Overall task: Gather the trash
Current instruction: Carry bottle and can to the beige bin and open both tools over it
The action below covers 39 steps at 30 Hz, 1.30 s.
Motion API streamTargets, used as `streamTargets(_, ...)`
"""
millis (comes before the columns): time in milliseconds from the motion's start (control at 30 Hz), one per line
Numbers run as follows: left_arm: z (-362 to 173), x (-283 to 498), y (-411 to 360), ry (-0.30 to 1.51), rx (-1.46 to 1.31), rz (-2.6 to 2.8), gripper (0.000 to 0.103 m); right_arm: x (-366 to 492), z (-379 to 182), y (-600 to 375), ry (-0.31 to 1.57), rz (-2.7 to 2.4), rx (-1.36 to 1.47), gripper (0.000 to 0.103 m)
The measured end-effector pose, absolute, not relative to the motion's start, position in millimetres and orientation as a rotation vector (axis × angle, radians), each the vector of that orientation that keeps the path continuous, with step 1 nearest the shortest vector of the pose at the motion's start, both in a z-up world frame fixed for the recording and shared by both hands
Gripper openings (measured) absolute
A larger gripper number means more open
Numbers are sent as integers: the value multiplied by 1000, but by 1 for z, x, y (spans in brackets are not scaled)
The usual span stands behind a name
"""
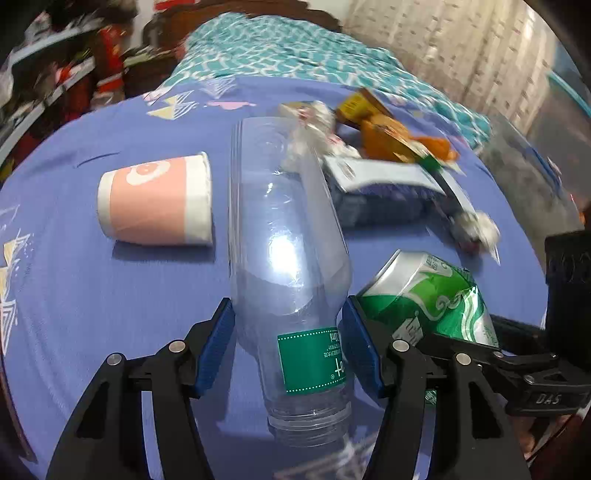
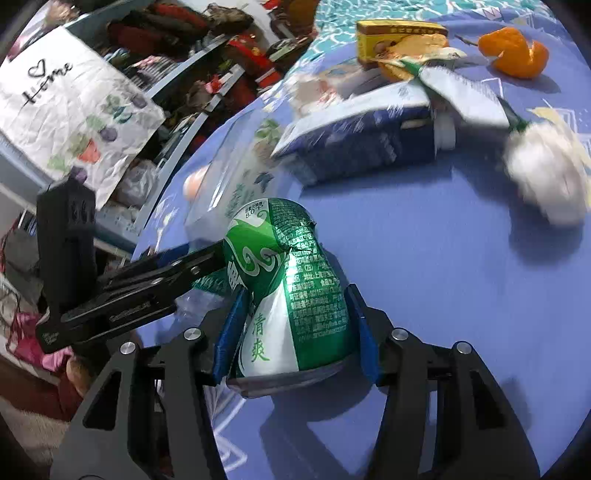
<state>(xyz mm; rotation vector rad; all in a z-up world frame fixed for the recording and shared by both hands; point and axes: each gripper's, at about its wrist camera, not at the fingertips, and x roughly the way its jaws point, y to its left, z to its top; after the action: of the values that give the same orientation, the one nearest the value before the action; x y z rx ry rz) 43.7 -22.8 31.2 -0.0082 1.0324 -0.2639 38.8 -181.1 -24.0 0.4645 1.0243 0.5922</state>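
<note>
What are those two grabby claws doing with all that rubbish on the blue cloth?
A person is collecting trash with two hand-held grippers. The left gripper has its fingers around a clear empty plastic bottle with a green label, lying on the blue tablecloth. The right gripper is around a crushed green and white drink can. A pink paper cup, a blue carton and orange peel wait.

We are counting one clear plastic bottle [image 1: 288, 266] lying between the left gripper's fingers, and one dented green can [image 2: 291, 295] sitting between the right gripper's. Left of the bottle we are seeing one pink paper cup [image 1: 155, 201]. Ahead of the can we are finding one blue carton [image 2: 362, 144], one yellow box [image 2: 395, 31], two crumpled white wads [image 2: 546, 177], and one orange peel [image 2: 517, 53].
</note>
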Motion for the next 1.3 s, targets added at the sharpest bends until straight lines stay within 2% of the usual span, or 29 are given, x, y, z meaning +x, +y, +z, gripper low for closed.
streamTargets(233, 39, -2, -13, 931, -10, -361, 56, -14, -26, -205, 996, 584, 593, 55)
streamTargets(633, 91, -37, -18, 726, -132, -460, 55, -67, -26, -257, 905, 520, 750, 55)
streamTargets(867, 110, -42, -118, 695, 54, -670, 55, -87, -25, -326, 763, 371, 861, 55)
streamTargets(1300, 62, -9, -379, 864, 318, -1088, 55, -173, -52, -537, 462, -133, 1162, 55)
